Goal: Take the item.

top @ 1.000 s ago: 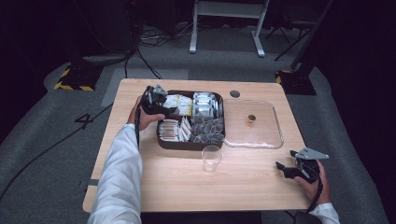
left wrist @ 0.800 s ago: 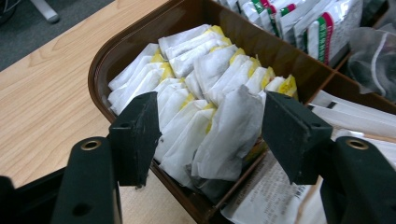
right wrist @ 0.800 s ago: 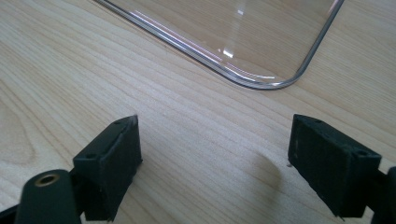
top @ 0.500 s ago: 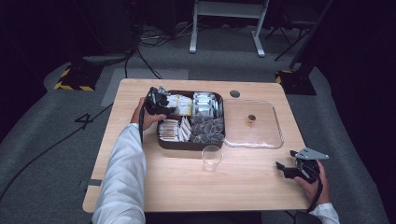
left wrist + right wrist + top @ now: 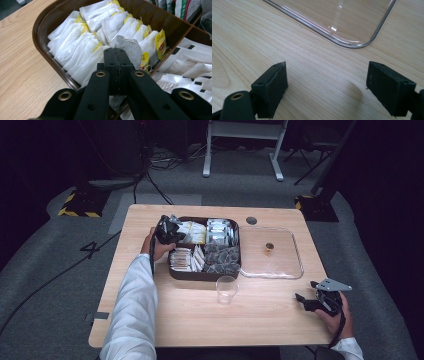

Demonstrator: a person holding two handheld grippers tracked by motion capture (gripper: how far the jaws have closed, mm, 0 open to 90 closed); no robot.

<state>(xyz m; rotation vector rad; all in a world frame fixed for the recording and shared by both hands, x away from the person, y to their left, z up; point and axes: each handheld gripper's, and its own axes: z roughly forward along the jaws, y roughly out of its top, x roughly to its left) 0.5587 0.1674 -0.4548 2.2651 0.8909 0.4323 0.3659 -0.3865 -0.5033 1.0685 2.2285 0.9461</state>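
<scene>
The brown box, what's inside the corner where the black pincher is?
Inside the brown box, that corner holds a packed row of white tea bags with yellow tags. The left gripper has just closed on one grey tea bag. The box's bottom is covered.

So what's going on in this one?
A person works at a table with a gripper in each hand. The left gripper is in the back left compartment of the brown box, where its jaws have just been closing and now stand shut on a grey tea bag among the white ones. The right gripper rests open on the wood, near the clear lid. A glass stands in front of the box.
</scene>
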